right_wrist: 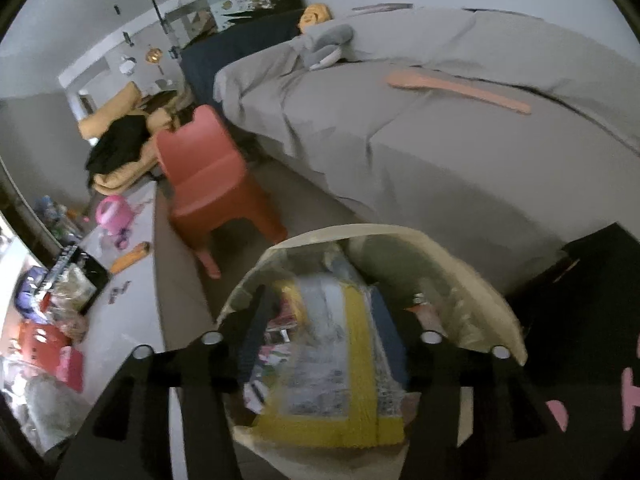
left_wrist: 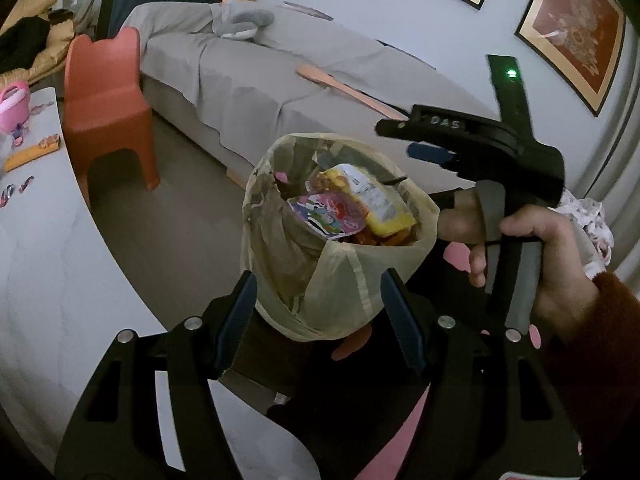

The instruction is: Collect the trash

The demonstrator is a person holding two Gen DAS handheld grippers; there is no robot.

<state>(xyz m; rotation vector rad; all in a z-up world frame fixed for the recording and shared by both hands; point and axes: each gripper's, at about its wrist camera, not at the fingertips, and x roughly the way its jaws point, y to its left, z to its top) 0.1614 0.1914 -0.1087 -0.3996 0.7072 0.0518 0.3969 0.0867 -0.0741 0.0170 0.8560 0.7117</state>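
Note:
A small bin lined with a pale yellowish trash bag (left_wrist: 336,280) sits between the fingers of my left gripper (left_wrist: 320,308), which is closed on its sides. The bin is full of wrappers, with a yellow packet (left_wrist: 372,200) and a colourful lid (left_wrist: 328,212) on top. My right gripper (left_wrist: 404,140) hangs open and empty over the bin's right rim. In the right wrist view its fingers (right_wrist: 324,344) spread over the yellow packet (right_wrist: 356,360) inside the bag (right_wrist: 472,280), blurred.
A red child's chair (left_wrist: 108,112) stands on the floor beside a grey covered sofa (left_wrist: 256,68) with a pink shoehorn (left_wrist: 348,88). A white table (left_wrist: 44,240) at left carries a pink toy (left_wrist: 14,104) and small items. Framed pictures hang on the wall.

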